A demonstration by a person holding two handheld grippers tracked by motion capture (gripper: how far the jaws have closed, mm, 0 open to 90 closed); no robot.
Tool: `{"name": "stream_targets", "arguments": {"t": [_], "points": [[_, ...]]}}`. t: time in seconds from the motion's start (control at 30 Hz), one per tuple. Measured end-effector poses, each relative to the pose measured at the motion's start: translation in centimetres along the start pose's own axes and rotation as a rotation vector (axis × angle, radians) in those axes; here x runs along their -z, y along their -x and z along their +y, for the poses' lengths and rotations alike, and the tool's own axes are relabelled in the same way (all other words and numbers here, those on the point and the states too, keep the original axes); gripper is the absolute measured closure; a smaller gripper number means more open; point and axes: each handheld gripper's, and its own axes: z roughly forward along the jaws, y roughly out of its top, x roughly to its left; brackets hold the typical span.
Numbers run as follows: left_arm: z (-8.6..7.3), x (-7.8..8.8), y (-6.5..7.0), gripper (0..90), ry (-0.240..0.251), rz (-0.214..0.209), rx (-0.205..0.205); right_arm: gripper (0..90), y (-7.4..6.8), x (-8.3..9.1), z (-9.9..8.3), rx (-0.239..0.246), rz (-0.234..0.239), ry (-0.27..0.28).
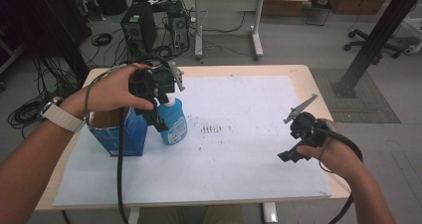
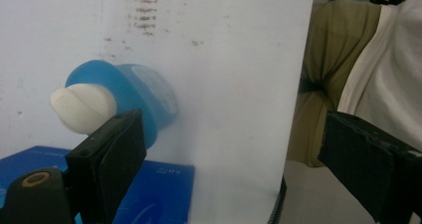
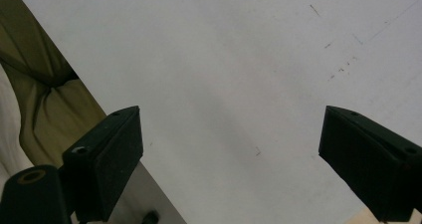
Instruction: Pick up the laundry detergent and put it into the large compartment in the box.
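With its jaws spread wide just above the blue bottle (image 1: 173, 122) at left of frame, the left gripper (image 1: 158, 115) could knock it over beside the blue box (image 1: 130, 134); the right gripper (image 1: 292, 152) hangs released too.

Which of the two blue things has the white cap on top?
The blue bottle, standing under the left gripper. The blue box beside it is open-topped, with no cap.

Left hand-held gripper (image 1: 160, 115) hovers over the blue bottle (image 1: 173, 122) beside the blue box (image 1: 130, 134); right hand-held gripper (image 1: 288, 156) well apart
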Motion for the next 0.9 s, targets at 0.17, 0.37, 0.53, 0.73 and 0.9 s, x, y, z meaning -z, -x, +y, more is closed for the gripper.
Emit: {"name": "stream_targets", "arguments": {"t": [0.17,0.37,0.53,0.73,0.9], "points": [[0.1,0.4,-0.1,10.6,0.013,0.009,0.029,10.5,0.0,0.0,-0.1,-0.001,0.002,0.001],[0.3,0.8,-0.3,10.0,0.013,0.036,0.068,10.5,0.1,0.0,-0.1,0.001,0.001,0.002],[0.3,1.2,-0.6,9.5,0.029,0.059,0.120,10.5,0.1,0.0,0.0,0.003,0.002,0.003],[0.5,1.5,-1.0,9.5,0.033,0.078,0.176,10.5,0.1,-0.1,0.0,0.004,0.004,0.003],[0.5,1.6,-1.3,9.6,0.046,0.088,0.202,10.5,0.2,-0.1,0.0,0.009,0.005,0.004]]}}
